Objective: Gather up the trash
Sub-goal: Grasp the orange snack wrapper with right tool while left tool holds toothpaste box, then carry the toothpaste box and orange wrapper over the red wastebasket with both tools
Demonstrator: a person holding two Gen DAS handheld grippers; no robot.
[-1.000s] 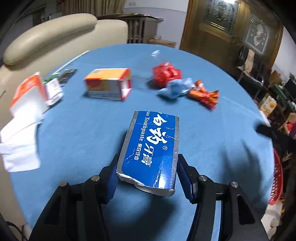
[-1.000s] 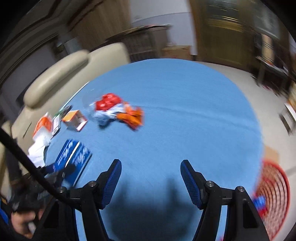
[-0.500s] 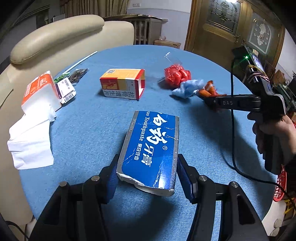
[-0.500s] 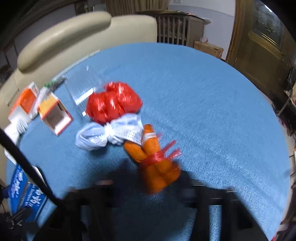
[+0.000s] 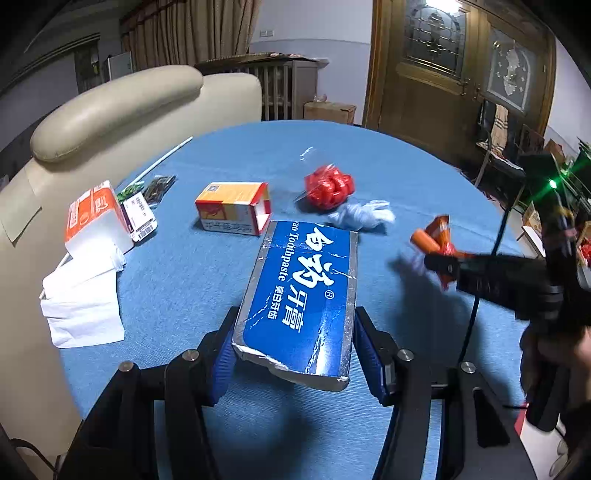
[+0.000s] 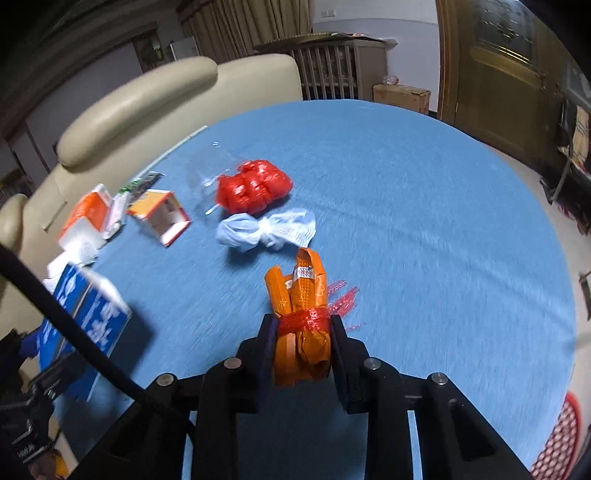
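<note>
Right wrist: right gripper [image 6: 302, 334] clamps orange wrapper bundle [image 6: 301, 295]; left gripper [image 5: 295, 356] grips toothpaste box [image 5: 301, 291]; red wad [image 6: 253, 186] nearby

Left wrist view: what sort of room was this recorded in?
Probably a home living or dining room: a round table under a blue cloth, a cream leather sofa beside it, a carved wooden door with patterned glass, and curtains behind.
</note>
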